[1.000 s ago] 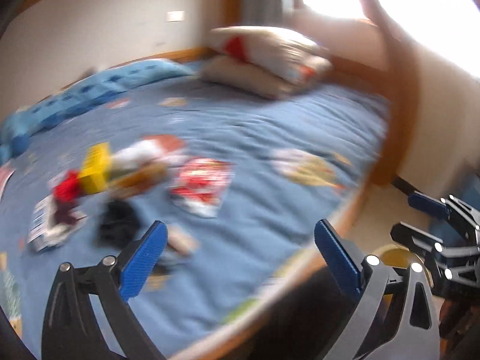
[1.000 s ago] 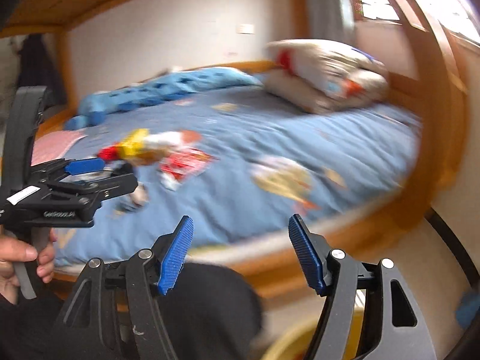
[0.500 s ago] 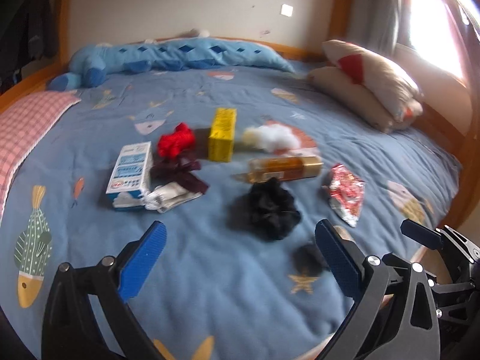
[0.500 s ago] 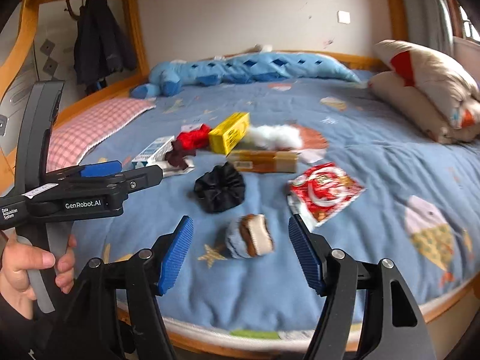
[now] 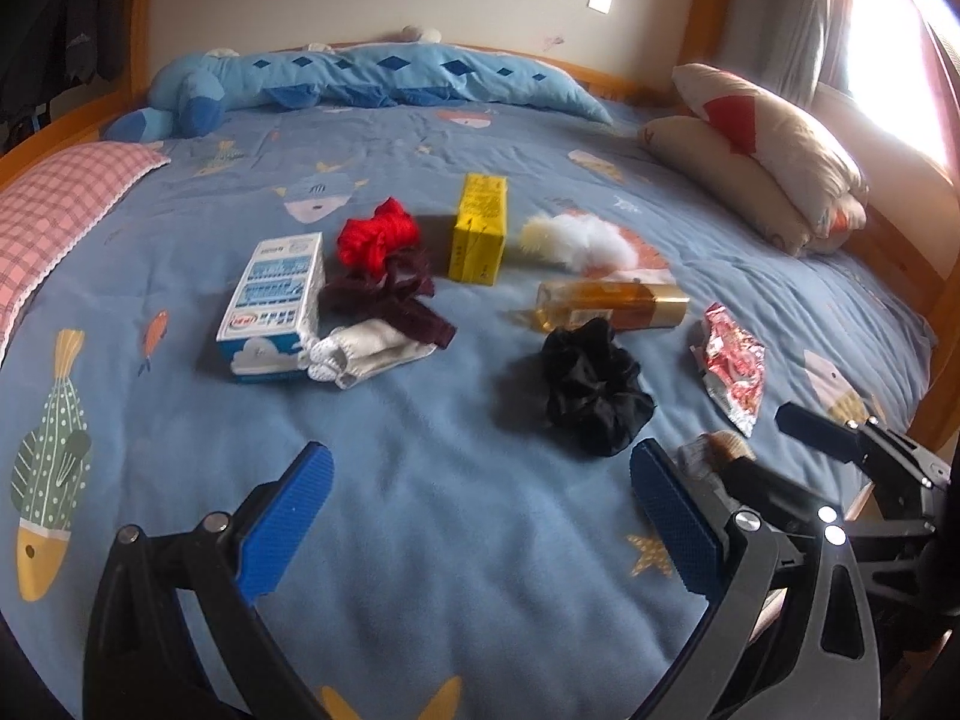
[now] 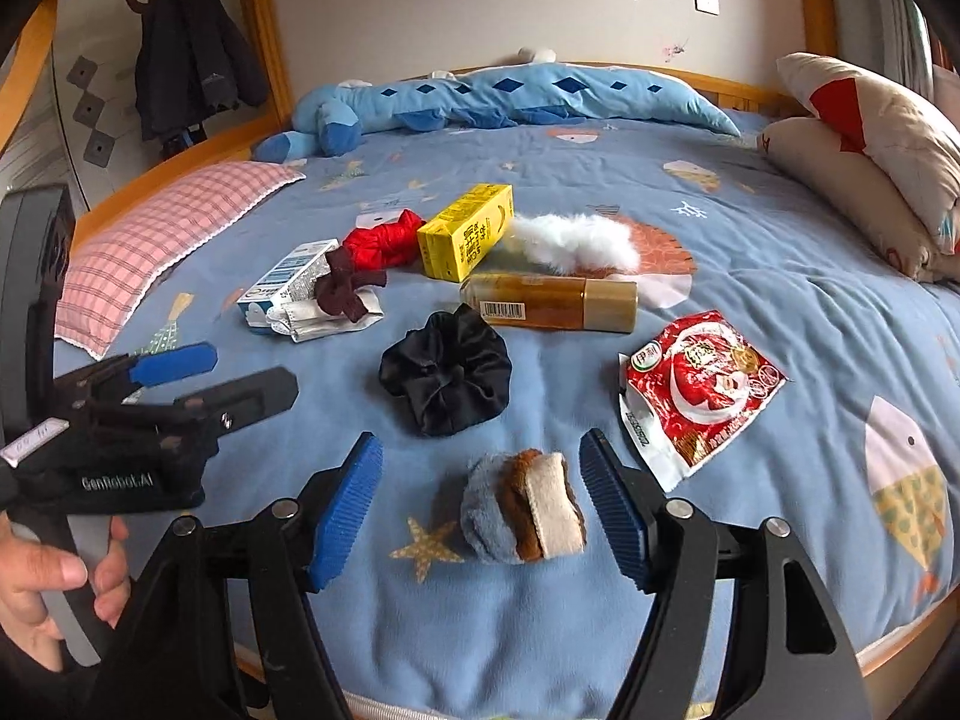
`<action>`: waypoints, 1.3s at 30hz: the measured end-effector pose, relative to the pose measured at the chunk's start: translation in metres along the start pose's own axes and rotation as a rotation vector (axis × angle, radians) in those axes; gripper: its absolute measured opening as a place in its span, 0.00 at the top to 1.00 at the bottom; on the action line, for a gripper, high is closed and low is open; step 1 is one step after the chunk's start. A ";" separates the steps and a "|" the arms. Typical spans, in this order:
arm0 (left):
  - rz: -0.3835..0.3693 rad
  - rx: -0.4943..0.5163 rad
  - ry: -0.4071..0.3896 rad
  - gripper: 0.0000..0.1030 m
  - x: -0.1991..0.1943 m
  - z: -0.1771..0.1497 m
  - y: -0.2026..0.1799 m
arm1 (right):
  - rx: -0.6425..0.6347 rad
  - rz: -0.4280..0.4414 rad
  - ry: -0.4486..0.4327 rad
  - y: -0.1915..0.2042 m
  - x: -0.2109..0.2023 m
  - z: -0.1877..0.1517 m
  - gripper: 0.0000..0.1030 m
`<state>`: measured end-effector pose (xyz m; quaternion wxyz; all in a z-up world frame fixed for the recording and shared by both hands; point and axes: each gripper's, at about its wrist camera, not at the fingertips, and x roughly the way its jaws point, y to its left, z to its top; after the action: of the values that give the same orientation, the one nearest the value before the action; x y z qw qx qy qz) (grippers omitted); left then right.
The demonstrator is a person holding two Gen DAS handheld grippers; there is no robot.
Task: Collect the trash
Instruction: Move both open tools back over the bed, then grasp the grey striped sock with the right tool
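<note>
A: Status?
B: Blue fish-print bedspread [image 6: 750, 312], trash mid-bed. Red foil snack wrapper [image 6: 696, 390] flat, just R of my right gripper [image 6: 483, 498]; jaws opening, straddling fuzzy blue-brown-cream plush roll [image 6: 522, 507], no contact.
A: Left gripper [image 5: 480, 516]?
B: Jaws apart, empty.

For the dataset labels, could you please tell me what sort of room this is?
Most likely a child's bedroom: a wooden-framed bed with a fish-print blue blanket, pillows, and a long blue plush toy against the wall.

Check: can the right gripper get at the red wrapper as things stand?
Probably yes. The red wrapper lies flat and uncovered just right of the right gripper, whose empty jaws are opening. The plush scrap sits between them, but off the path.
</note>
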<state>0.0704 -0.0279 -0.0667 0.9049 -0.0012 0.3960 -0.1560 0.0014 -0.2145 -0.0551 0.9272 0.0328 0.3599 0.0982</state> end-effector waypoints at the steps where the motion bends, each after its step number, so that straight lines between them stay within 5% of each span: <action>1: 0.003 -0.005 0.008 0.04 0.002 -0.002 0.002 | -0.001 -0.008 0.002 0.000 0.002 0.000 0.24; 12: 0.009 -0.030 0.031 0.04 0.008 -0.007 0.009 | 0.004 -0.032 0.057 -0.001 0.027 -0.008 0.26; 16: 0.007 -0.022 0.031 0.04 0.008 -0.007 0.007 | 0.004 -0.040 0.098 -0.004 0.039 -0.012 0.38; 19: 0.006 -0.018 0.033 0.04 0.009 -0.007 0.005 | 0.012 -0.062 0.134 -0.008 0.046 -0.015 0.65; 22: -0.004 -0.017 0.040 0.04 0.011 -0.007 0.001 | 0.039 -0.039 0.124 -0.014 0.042 -0.014 0.70; 39: -0.036 0.044 0.075 0.04 0.064 0.023 -0.052 | 0.081 0.070 0.034 -0.060 0.013 0.014 0.71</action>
<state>0.1130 -0.0977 -0.0900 0.8862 0.0174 0.4262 -0.1809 0.0298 -0.2706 -0.0606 0.9148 0.0813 0.3780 0.1165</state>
